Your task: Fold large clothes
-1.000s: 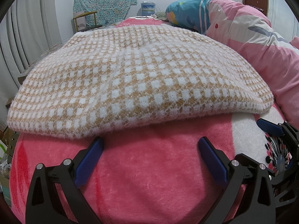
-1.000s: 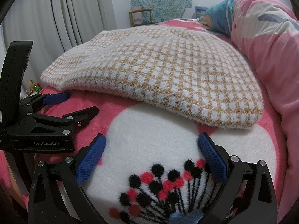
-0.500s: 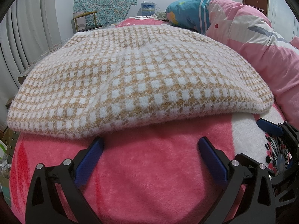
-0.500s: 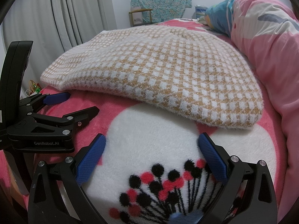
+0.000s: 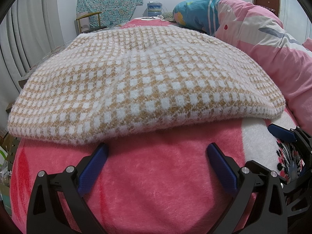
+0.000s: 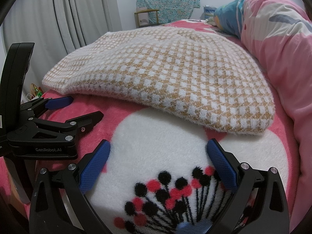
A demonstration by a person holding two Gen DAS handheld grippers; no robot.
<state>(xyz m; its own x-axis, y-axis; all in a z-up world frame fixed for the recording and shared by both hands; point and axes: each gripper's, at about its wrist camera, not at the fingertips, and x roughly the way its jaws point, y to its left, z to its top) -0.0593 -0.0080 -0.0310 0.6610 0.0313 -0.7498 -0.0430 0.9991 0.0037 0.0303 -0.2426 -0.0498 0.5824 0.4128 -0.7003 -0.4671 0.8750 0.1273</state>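
A fuzzy tan-and-white checked sweater (image 5: 148,81) lies spread flat on the pink plush bed blanket (image 5: 156,175), its near hem facing me. My left gripper (image 5: 156,150) is open just short of that hem, nothing between its blue pads. In the right wrist view the same sweater (image 6: 175,78) lies ahead and my right gripper (image 6: 158,146) stands open over the blanket's white patch, a little short of the hem's right corner. The left gripper (image 6: 78,109) shows there at the left edge, and the right gripper's blue fingertip (image 5: 280,132) peeks in at the left view's right side.
A rolled pink quilt (image 5: 273,44) and a teal pillow (image 5: 195,15) run along the bed's right side. Grey curtains (image 6: 58,19) hang at the left. A chair (image 5: 89,19) draped with floral cloth and a water bottle (image 5: 154,7) stand beyond the bed's far end.
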